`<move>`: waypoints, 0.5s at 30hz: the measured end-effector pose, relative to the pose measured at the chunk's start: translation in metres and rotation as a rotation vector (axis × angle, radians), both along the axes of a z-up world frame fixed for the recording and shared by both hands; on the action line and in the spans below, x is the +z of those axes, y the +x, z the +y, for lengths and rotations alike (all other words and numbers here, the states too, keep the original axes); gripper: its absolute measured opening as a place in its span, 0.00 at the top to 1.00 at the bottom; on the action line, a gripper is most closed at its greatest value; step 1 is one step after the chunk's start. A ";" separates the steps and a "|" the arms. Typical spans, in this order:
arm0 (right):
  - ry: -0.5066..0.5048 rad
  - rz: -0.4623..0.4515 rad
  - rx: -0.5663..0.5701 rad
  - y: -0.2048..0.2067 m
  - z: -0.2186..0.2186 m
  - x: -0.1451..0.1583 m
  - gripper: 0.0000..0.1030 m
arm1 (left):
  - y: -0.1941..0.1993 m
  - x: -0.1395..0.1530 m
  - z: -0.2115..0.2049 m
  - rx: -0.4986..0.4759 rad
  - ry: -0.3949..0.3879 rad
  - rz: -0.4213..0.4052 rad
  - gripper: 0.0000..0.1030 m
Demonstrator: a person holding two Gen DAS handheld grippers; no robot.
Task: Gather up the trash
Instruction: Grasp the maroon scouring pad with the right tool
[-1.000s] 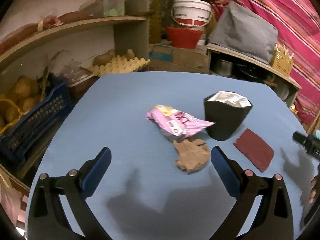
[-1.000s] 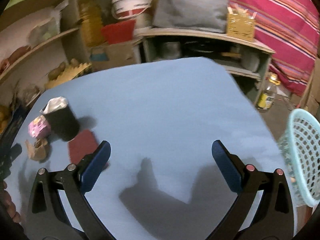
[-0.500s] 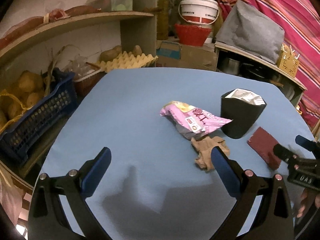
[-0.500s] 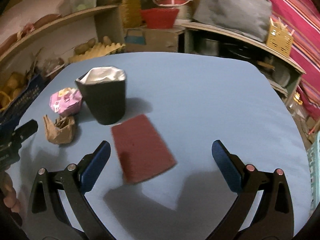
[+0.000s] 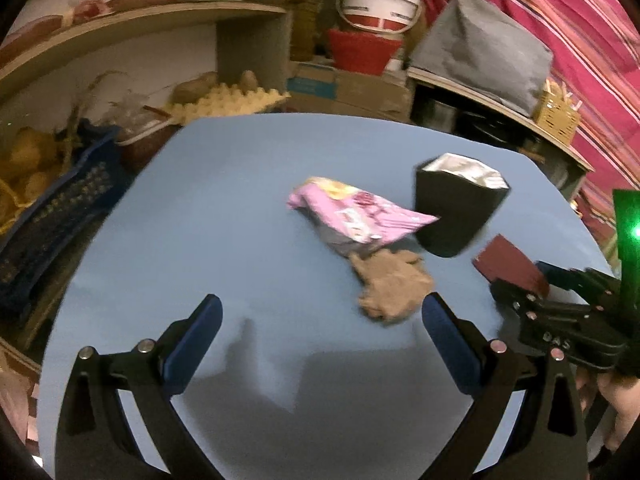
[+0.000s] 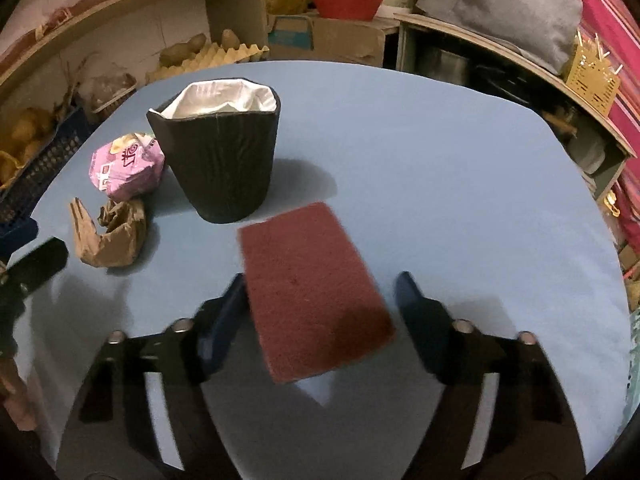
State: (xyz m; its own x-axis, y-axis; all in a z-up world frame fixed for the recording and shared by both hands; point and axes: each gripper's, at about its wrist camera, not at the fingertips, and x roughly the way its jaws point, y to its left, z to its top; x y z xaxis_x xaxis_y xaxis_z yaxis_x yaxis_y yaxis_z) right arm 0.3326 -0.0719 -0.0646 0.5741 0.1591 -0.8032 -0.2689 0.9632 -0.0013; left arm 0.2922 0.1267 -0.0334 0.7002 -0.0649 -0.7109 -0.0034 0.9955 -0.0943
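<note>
Hand-held grippers point(image 5: 320, 326) point(image 6: 320, 294) both wide; fibrous maroon rectangular pad point(image 6: 314, 292) flat between right one's fingers.

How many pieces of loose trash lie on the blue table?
3: pink wrapper left of the black bin, crumpled brown paper in front of the wrapper, maroon pad between the right gripper's fingers.

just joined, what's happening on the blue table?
A person with two handheld grippers is collecting trash. The right gripper is open, its fingers on either side of the maroon pad, not yet shut on it. The left gripper is open over bare table near the crumpled brown paper. The pink wrapper lies beside the black lined bin.
</note>
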 end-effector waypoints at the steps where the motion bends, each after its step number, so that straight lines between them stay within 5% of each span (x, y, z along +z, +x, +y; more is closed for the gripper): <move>1: 0.001 -0.003 0.007 -0.001 -0.001 0.001 0.38 | 0.002 -0.001 -0.002 -0.007 -0.006 0.004 0.05; 15: 0.038 -0.044 -0.126 -0.015 -0.083 0.023 0.38 | 0.033 -0.016 -0.037 -0.043 0.024 0.055 0.06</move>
